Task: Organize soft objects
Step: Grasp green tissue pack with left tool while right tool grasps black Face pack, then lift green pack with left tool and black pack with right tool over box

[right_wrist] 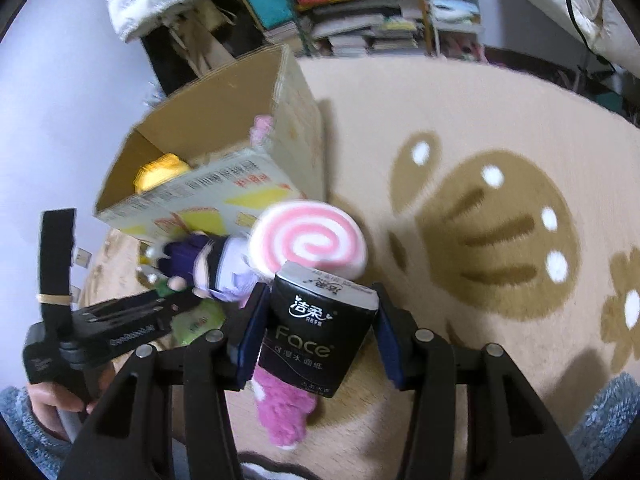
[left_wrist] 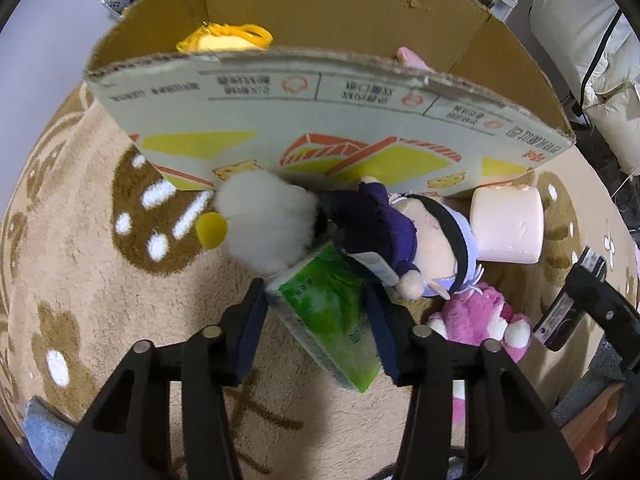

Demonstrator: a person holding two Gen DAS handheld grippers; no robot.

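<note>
My left gripper (left_wrist: 320, 320) has its fingers either side of the green tissue pack (left_wrist: 332, 316), and beyond it the way is crowded — the purple-clad doll (left_wrist: 396, 236) lies across the pack's far end, the white fluffy toy (left_wrist: 268, 224) sits to its left, the pink roll cushion (left_wrist: 508, 228) to its right. Behind them the cardboard box (left_wrist: 320, 120) stands as a wall; its open top has room between the yellow toy (left_wrist: 224, 40) and a pink one (left_wrist: 408, 56). My right gripper (right_wrist: 320, 328) is filled by the black tissue pack (right_wrist: 316, 328), above the pink plush (right_wrist: 284, 412). To the right the rug (right_wrist: 500, 120) lies open — the swirl cushion (right_wrist: 308, 240) blocks the far left.
</note>
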